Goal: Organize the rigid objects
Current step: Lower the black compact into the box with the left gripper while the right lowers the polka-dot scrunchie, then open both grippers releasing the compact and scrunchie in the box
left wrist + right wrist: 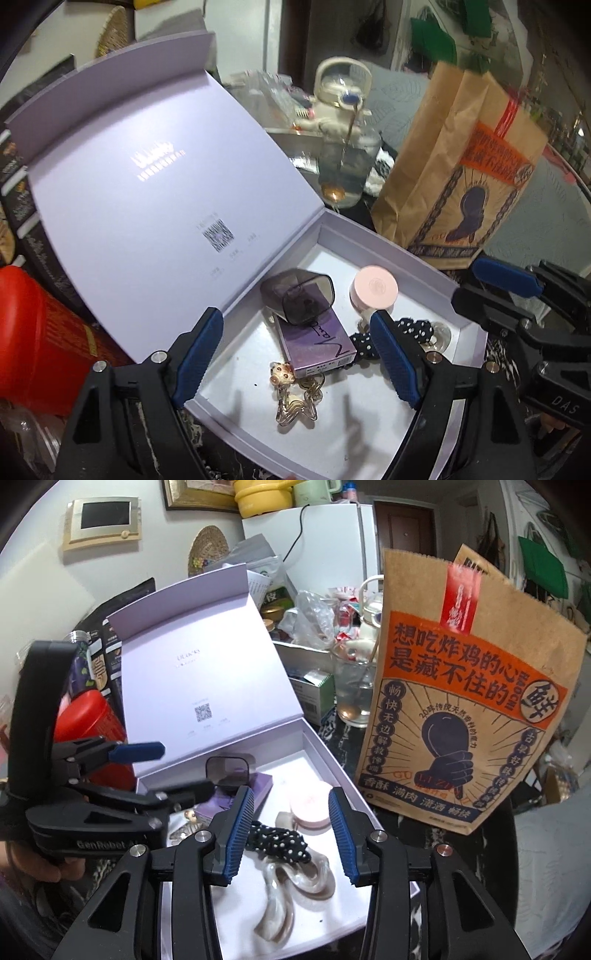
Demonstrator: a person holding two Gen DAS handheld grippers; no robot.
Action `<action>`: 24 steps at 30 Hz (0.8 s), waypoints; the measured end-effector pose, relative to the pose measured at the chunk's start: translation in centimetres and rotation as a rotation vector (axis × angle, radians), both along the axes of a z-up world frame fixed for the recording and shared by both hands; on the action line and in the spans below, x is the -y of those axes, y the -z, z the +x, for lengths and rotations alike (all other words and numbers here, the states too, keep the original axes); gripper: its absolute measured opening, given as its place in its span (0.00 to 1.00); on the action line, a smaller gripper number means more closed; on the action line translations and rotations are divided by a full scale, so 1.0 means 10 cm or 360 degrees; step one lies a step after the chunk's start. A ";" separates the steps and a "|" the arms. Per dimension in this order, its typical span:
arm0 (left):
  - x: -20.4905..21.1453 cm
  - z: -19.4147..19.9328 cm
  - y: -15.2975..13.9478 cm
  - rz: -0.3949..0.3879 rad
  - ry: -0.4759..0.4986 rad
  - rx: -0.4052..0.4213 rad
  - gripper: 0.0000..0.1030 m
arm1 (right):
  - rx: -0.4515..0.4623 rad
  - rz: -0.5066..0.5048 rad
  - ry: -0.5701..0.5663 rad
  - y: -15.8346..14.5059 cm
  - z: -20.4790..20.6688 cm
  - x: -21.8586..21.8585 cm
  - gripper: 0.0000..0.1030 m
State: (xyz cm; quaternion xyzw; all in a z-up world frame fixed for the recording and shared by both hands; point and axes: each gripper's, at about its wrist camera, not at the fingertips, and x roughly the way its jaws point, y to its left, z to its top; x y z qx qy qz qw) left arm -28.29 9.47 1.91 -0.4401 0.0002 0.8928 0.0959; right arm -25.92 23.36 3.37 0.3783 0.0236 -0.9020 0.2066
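An open lilac box (pixel 384 240) (pixel 354 775) with its lid (pixel 147 177) up holds a smoky grey plastic case (pixel 299 299) (pixel 231 768), a purple card box (pixel 314 343), a pink-lidded jar (pixel 375 288) (pixel 310 806), a polka-dot hair tie (pixel 277 840), a pearly hair claw (pixel 295 886) and a small clear clip (pixel 295 398). My left gripper (pixel 295 354) is open and empty over the box's near left part. My right gripper (pixel 291 834) is open and empty over the hair tie and claw.
A brown paper bag (pixel 461 709) (pixel 461 177) stands just right of the box. A glass with a spoon (pixel 343 173) and a white teapot (pixel 340 96) stand behind. A red canister (pixel 40 339) sits left. Clutter fills the back.
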 end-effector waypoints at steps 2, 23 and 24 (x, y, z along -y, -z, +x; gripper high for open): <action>0.01 0.03 -0.06 0.0004 -0.0003 -0.0010 0.80 | -0.0018 0.0011 0.0005 -0.04 0.05 0.00 0.41; 0.05 0.70 -0.66 0.0021 -0.0013 -0.0203 0.80 | -0.0190 0.0001 0.0022 -0.59 0.73 -0.07 0.43; 0.05 0.75 -0.69 0.0020 -0.0005 -0.0223 0.80 | -0.0207 0.0003 0.0018 -0.62 0.79 -0.07 0.44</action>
